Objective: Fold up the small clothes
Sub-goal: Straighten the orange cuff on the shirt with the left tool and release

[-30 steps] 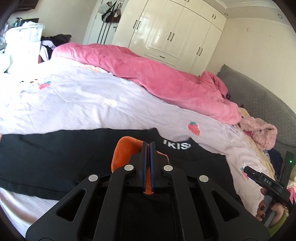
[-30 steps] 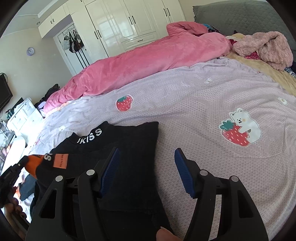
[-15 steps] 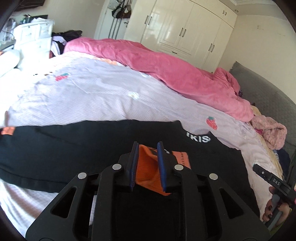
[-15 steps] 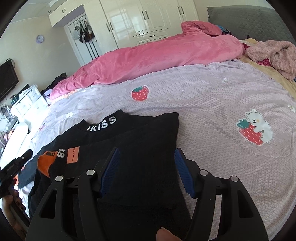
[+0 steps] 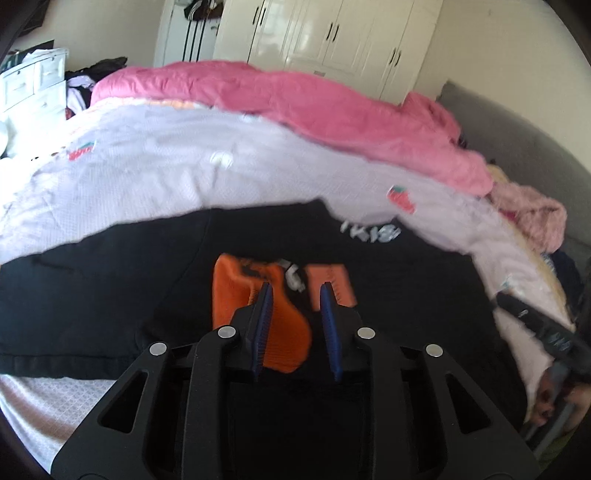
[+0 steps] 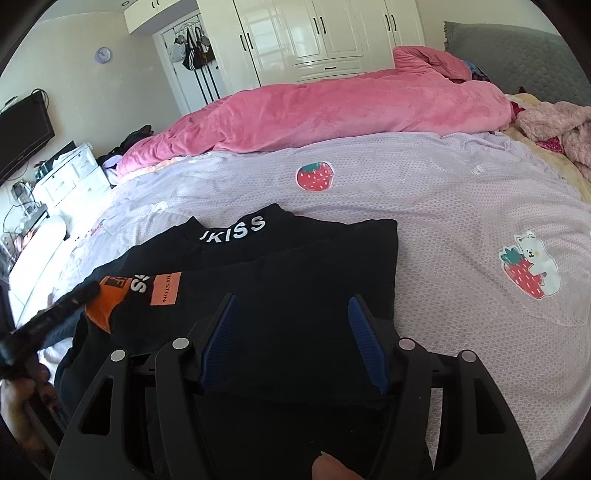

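The left gripper (image 5: 295, 295) was opening, its jaws letting go of the orange cuff (image 5: 258, 314) laid across the black top (image 6: 295, 277) on the lilac bedspread (image 6: 443, 203). The right gripper (image 6: 291, 314) hovered wide and empty above it. The sleeve fold looked done, though blur hid details; next, probably, folding the body over.

Bright daylight; glare on wardrobe doors (image 6: 332, 33); left view motion-blurred, right sharp; fisheye-curved edges, dark corners.
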The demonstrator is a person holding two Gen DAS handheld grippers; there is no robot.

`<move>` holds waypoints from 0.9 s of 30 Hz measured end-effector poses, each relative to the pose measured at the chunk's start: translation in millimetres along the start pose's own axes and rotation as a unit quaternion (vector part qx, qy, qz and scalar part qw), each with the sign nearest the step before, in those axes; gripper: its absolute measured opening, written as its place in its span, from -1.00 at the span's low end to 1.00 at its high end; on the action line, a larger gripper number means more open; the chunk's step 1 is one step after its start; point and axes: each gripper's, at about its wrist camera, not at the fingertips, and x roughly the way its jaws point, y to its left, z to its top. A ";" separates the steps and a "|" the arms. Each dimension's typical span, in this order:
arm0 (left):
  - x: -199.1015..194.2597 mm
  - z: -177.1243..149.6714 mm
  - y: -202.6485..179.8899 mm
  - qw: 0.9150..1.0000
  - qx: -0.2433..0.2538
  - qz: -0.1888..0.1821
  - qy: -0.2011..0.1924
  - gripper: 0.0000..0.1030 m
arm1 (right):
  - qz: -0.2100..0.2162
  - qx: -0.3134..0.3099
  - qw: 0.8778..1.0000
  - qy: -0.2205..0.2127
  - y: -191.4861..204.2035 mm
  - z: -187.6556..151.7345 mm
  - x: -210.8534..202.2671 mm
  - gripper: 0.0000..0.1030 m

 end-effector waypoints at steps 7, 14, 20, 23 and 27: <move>20.3 -18.4 27.0 0.999 -0.032 0.005 0.038 -0.62 | 0.000 -0.013 1.000 0.004 8.0 -0.4 6.1 0.18; 18.7 -19.2 27.9 0.999 -0.034 0.003 0.036 -0.62 | 0.008 -0.043 0.999 0.029 23.8 -7.4 20.0 0.27; 18.9 -18.8 27.7 0.999 -0.034 0.003 0.035 -0.62 | -0.038 -0.048 0.993 0.097 13.9 -21.7 52.7 0.27; 18.7 -18.8 27.6 0.999 -0.034 0.004 0.036 -0.61 | -0.037 -0.044 0.994 0.095 12.1 -22.3 52.7 0.27; 16.6 -18.6 28.0 0.999 -0.036 0.001 0.034 -0.54 | -0.030 -0.036 0.995 0.091 9.5 -21.5 48.5 0.27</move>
